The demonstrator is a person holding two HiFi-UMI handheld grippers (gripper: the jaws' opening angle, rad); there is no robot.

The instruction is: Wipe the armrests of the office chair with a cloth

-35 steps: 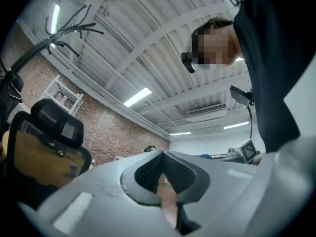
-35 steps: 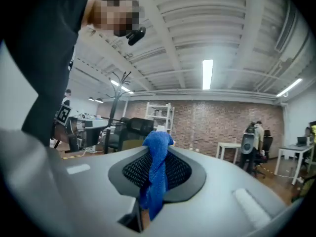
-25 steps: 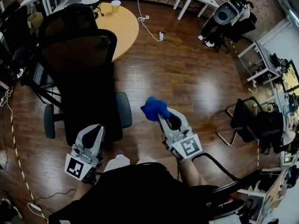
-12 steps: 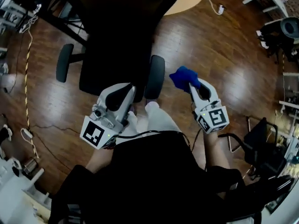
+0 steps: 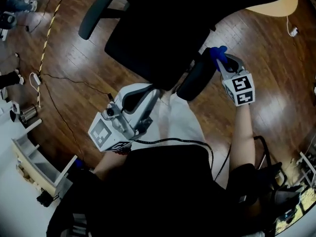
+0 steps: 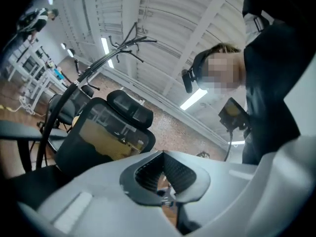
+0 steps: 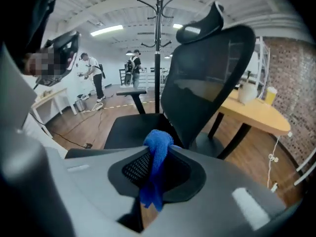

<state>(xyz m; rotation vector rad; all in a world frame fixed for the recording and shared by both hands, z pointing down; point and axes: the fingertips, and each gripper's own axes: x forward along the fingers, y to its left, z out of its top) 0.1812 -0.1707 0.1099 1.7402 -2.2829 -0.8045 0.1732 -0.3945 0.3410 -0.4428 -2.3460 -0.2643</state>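
Note:
The black office chair (image 5: 158, 38) fills the top of the head view, with its left armrest (image 5: 95, 17) and right armrest (image 5: 197, 77). My right gripper (image 5: 220, 58) is shut on a blue cloth (image 5: 216, 52), which sits at the far end of the right armrest; I cannot tell if it touches. In the right gripper view the cloth (image 7: 157, 157) hangs bunched between the jaws of the right gripper (image 7: 158, 144), in front of the mesh backrest (image 7: 207, 78). My left gripper (image 5: 153, 94) is shut on nothing, near the seat's front edge. The left gripper (image 6: 163, 154) tilts upward past the chair back (image 6: 106, 132).
A round yellow table (image 5: 276, 4) stands behind the chair. Cables (image 5: 64, 78) run over the wooden floor at left, beside a white shelf (image 5: 34, 167). A coat stand (image 7: 158, 33) and two people (image 7: 94, 75) are far behind the chair.
The head view has swung down and closer to the chair. My right gripper carried the blue cloth up to the end of the right armrest. The left gripper stayed low and shut.

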